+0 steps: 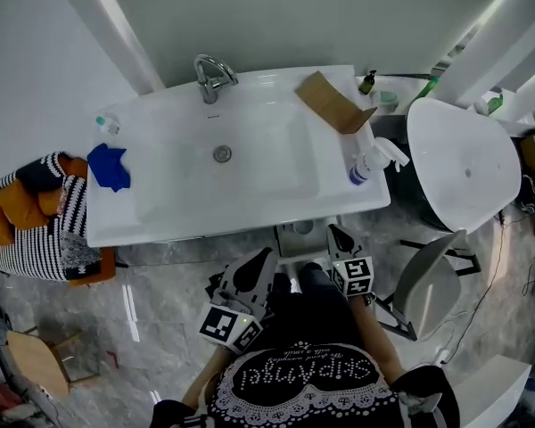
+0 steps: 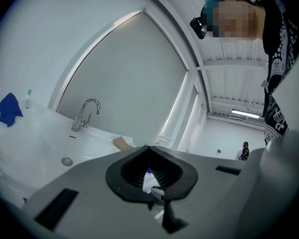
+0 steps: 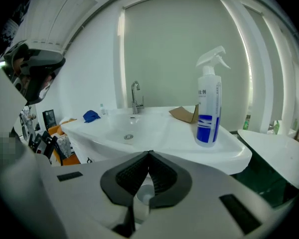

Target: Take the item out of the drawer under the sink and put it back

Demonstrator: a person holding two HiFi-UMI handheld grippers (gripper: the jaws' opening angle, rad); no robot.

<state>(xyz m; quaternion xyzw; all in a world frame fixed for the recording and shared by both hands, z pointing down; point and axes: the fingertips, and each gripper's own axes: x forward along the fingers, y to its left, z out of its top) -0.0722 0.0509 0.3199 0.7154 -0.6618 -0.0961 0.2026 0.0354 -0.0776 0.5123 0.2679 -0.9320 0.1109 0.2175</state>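
Status: both grippers are held low in front of the sink counter (image 1: 232, 226), under its front edge. Left gripper (image 2: 148, 149) is seen with jaws together and nothing clamped; only the sink (image 2: 35, 148) and faucet (image 2: 79, 121) are seen past its tips. Right gripper (image 3: 149, 154) is likewise closed tip to tip, with no grip made. A pale round thing (image 3: 143, 195) is seen through the gap below its tips, beyond the jaws and not pinched.

It is judged to be the item. In the head view it is placed just left of the right gripper's tips and right of the left gripper, inside a grey box-like recess (image 1: 287, 243) under the counter, taken to be the open drawer. This can't be confirmed, as much is hidden by the overhang.

Risks:
- No grasp can be made with jaws shut. If the right gripper is pushed in closed, the item is likely to be tipped or shoved to the drawer's back.
- Counter edge is located just above both grippers. A straight lift could be stopped by it and the item knocked loose.
- Spray bottle (image 3: 208, 111) is parked at the counter corner, ahead of and above the right gripper, near the edge. It could be toppled by a wide swing.
- Grippers are held close side by side; jaws could be fouled if both are sent in.
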